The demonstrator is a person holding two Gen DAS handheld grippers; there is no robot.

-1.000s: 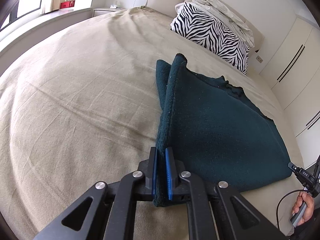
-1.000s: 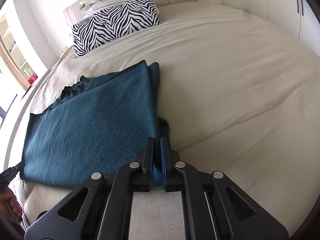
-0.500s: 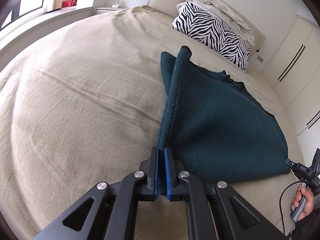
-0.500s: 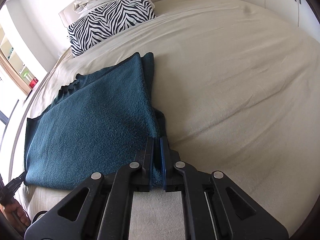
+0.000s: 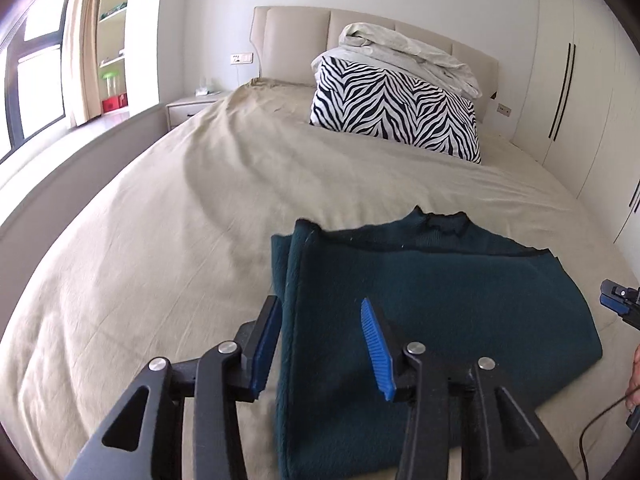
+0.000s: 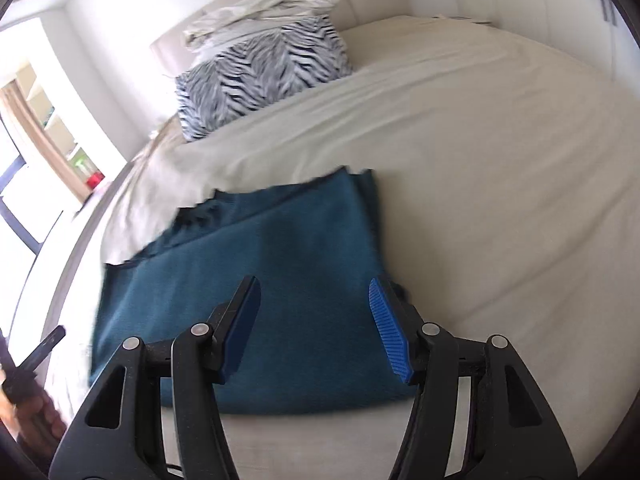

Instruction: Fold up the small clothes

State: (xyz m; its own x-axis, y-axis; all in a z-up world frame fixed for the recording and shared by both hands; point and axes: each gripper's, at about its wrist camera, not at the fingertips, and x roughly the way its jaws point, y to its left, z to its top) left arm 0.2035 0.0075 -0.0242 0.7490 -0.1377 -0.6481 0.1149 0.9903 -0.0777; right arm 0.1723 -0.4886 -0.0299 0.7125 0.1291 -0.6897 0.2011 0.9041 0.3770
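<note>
No legible text, perhaps partly for the blur.

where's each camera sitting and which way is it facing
Left wrist: on the left gripper, looking up the bed at the teal garment and zebra pillow; its open fingers and the right gripper show.
Right wrist: on the right gripper, same direction, tilted; open fingers, a hand lower left.
Shared: garment, pillow, bed.
</note>
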